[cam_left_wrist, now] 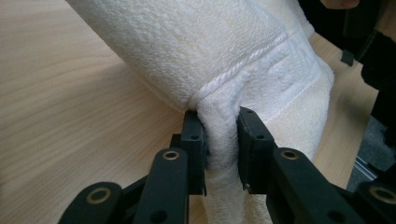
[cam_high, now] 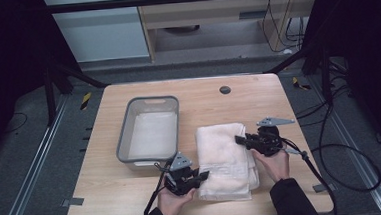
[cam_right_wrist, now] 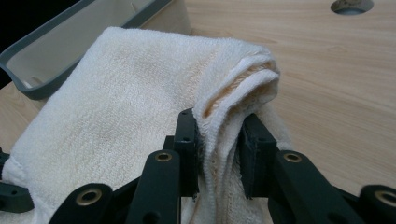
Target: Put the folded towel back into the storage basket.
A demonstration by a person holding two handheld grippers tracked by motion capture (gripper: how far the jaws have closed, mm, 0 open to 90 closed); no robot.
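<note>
Seen from above, a folded cream towel [cam_high: 227, 160] lies on the near right part of a pale wooden table [cam_high: 114, 202], with a grey plastic tub [cam_high: 152, 127] standing just to its left. A person's two hands come in from the bottom edge, each holding a black two-jaw claw. The left claw [cam_high: 202, 176] is clamped tight on the towel's near left edge; in the left gripper view a thick pinch of terry cloth [cam_left_wrist: 219, 140] is squeezed between its jaws, and the cloth above drapes in a sagging fold. The right claw [cam_high: 239, 140] is likewise closed hard on the towel's far right side; in the right gripper view several layers of cloth [cam_right_wrist: 224, 135] bunch between its jaws, with the tub's rim [cam_right_wrist: 51, 74] close behind. Judging from this, the likely trouble is that each claw bites only a small bunch at the edge. If some folded layers are not caught, they could fall open as the towel rises, leaving it hanging loose and unfolded. If one hand lifts faster or pulls away from the other, the cloth could slip out of a pinch. A drooping middle could also drag on the table or snag the tub's rim if the towel is carried toward it.
</note>
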